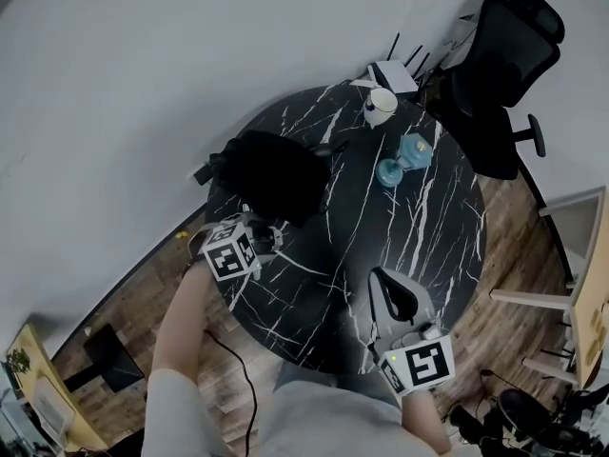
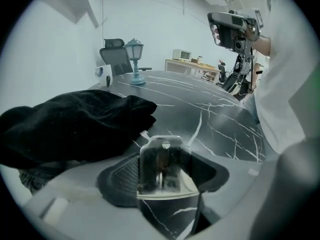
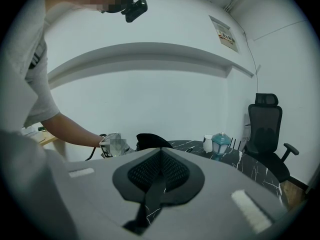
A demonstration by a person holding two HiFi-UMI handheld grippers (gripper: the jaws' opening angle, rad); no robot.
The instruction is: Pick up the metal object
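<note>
Right gripper [image 3: 160, 156]: nearest to us, well apart from the black cloth [image 2: 75, 124] on the side towards our body. Its pads meet with nothing between them, so we judge it idle for now.
Left gripper [image 2: 163, 159]: tipped steeply down, just beside the near edge of the cloth. Its claw is spread wide, and both pads appear to lie against the sides of the metal object [image 2: 162, 170].
Metal object: a small shiny piece with a rounded top and a hole in it. It stands upright between the left pads, just beside the cloth, and its base looks to rest on the marble table [image 2: 220, 119].
Black cloth: a crumpled heap on the table. We see no jaw touching it.
Teal lantern [image 1: 411, 150] and white mug [image 1: 381, 106]: beyond the cloth and well apart from it, clear of the work.
Done so far: the left claw has reached the object and bracketed it, and the grip looks made.
Left to do: the lift. We see no gap under the object, so we judge the task to be about halfway.
</note>
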